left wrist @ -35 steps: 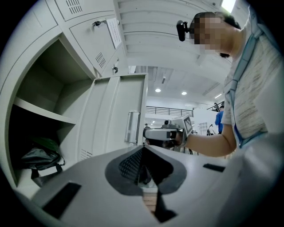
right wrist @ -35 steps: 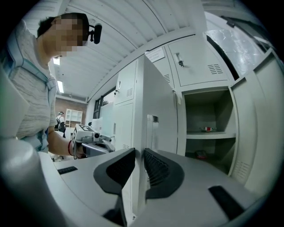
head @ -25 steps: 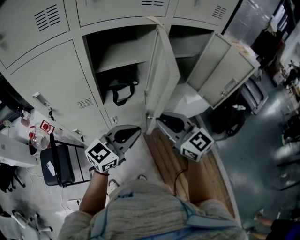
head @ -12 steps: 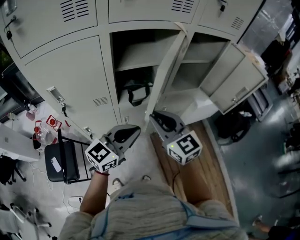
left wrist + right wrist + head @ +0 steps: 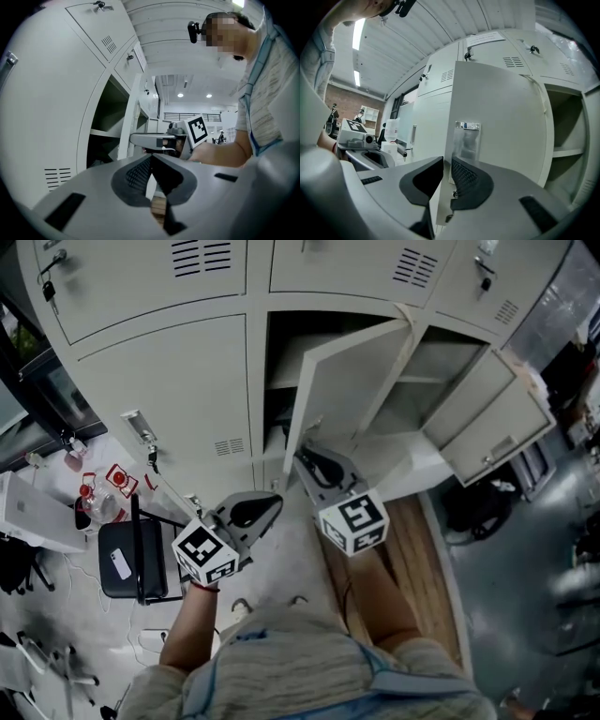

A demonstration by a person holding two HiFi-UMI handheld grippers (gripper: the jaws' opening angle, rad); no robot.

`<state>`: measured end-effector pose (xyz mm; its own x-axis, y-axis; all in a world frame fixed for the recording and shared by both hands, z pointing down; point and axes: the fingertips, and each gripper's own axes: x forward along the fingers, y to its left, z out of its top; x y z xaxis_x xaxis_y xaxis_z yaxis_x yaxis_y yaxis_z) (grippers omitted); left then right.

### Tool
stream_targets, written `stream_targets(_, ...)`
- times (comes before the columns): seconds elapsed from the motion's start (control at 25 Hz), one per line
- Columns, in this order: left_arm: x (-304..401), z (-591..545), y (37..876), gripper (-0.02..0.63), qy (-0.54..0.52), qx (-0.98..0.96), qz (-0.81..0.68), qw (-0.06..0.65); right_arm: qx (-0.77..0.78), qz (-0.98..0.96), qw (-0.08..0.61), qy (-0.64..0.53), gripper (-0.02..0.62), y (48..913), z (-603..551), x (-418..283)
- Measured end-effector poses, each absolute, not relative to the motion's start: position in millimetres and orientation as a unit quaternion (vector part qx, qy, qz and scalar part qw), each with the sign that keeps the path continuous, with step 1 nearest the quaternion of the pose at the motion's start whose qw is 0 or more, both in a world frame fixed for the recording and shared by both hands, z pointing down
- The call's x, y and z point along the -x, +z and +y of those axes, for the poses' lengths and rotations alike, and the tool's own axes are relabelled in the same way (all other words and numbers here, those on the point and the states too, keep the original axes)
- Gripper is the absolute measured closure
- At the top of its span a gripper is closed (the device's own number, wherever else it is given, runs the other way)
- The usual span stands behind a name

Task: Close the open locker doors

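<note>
- Head view: the bank of grey lockers (image 5: 169, 362) fills the top of the picture. The middle locker door (image 5: 352, 381) stands partly open, swung out toward the person. A second locker door (image 5: 502, 423) to its right stands wide open.
- The right gripper (image 5: 302, 460) has its tip at the lower free edge of the middle locker door. The left gripper (image 5: 270, 501) hangs lower and to the left, apart from any door. It is above the floor, near a black chair (image 5: 127, 559).
- Left gripper view: the left gripper (image 5: 151, 158) has its jaws together, pads meeting at the tip, with nothing between them. Beyond it the right gripper (image 5: 154, 139) reaches across in front of the open compartment (image 5: 105, 122). The person's forearm (image 5: 220, 152) runs behind the right gripper.
- Right gripper view: the right gripper (image 5: 446, 164) has its jaws closed down to a narrow slit. The free edge of the middle locker door (image 5: 501, 122) runs into that slit, so the jaws sit clamped on the edge. A clear pocket (image 5: 466, 138) is fixed on the door's face just above the jaws. To the right of the door an open compartment with a shelf (image 5: 565, 152) shows.
</note>
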<state>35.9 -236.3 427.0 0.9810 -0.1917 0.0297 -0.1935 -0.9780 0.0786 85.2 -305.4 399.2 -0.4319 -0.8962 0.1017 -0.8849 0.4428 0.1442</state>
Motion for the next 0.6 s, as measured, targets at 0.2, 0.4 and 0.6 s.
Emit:
stream_targets(0.2,-19.3,-254.0,426.5,0.603,0.01,-0.993,-0.114,0.034,-0.526,-0.847,0.08,-0.027,0.535,401.2,-335.1,-73.7)
stream_targets(0.4,-8.6,-262.7,428.7,0.603,0.017,-0.992,-0.123,0.038,-0.528,-0.845,0.083,-0.028,0.535,404.4,-361.9,-68.9)
stream_targets(0.6,-1.0,-268.8,431.5,0.603,0.018,-0.991,-0.126,0.037,-0.537,-0.839,0.084,-0.021,0.535,407.4,-383.3,-68.5)
